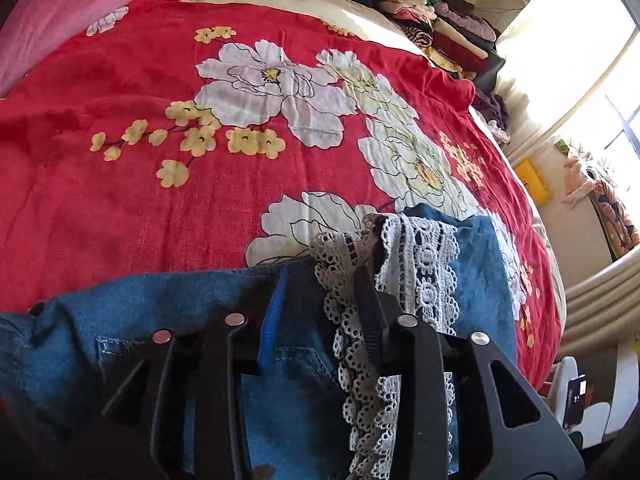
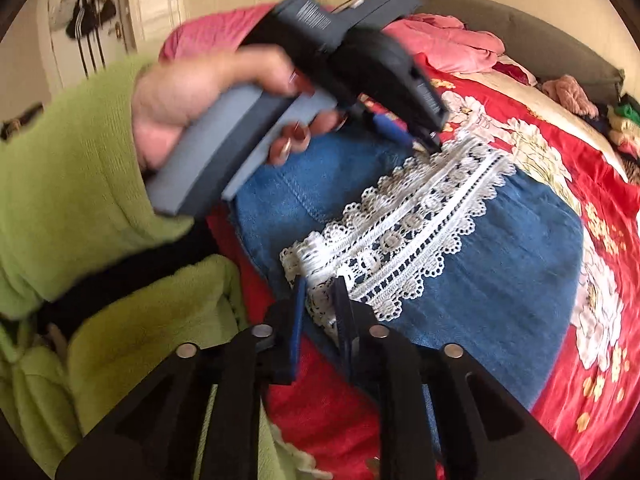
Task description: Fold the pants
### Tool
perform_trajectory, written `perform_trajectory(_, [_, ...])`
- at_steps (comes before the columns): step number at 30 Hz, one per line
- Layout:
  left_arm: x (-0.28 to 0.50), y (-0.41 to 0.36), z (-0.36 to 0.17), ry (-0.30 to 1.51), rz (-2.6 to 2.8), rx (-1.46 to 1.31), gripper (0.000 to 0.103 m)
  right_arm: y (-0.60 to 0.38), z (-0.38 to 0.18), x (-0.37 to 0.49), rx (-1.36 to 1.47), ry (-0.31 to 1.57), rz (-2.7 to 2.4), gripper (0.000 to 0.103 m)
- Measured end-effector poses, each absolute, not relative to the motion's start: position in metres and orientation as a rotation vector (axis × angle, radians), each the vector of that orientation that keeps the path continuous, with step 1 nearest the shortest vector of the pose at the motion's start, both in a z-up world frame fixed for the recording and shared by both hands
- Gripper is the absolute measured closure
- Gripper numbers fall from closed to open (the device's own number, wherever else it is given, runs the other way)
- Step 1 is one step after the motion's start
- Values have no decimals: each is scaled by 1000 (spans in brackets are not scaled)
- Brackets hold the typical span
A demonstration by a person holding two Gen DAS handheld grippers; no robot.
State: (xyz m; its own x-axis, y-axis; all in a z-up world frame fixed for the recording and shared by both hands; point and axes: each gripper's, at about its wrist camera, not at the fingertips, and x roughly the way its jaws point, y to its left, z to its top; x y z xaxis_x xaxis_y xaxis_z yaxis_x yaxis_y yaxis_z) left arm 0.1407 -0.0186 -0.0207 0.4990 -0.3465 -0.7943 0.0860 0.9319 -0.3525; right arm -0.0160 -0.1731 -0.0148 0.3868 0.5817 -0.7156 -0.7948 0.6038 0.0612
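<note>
The pants (image 2: 500, 264) lie folded near the bed's (image 1: 120, 184) edge — the left gripper (image 1: 320, 292) and right gripper (image 2: 318, 300) are held part-open astride the lace (image 2: 400, 236), nothing clamped.

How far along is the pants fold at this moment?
Done, as it looks: the blue denim pants with white lace trim lie doubled into a compact bundle on the red floral bedspread. In hand: both hand-held grippers sit at the lace band, the left at one end, the right astride the other; whether either still pinches is unclear. Left: any further fold and smoothing.
</note>
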Motion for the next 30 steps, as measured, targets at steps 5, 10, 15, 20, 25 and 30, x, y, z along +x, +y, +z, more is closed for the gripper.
perform_trajectory(5, [144,-18,-21,1022,-292,-363,50,-212,1,-9,-234,732,782,72])
perform_trajectory(10, [154,-31,-24,1037,-312,-381,43,-241,-4,8,-170,761,663,68])
perform_trajectory(15, [141,-23,-11,968,-295,-450,43,-257,-8,10,-142,758,634,58])
perform_trajectory(20, [139,-21,13,907,-295,-413,43,-254,-10,12,-139,757,648,58])
perform_trajectory(25, [165,-40,-9,1001,-287,-344,43,-247,-11,10,-155,764,664,57])
perform_trajectory(30, [161,-54,-13,987,-304,-285,92,-248,-12,11,-153,768,652,54])
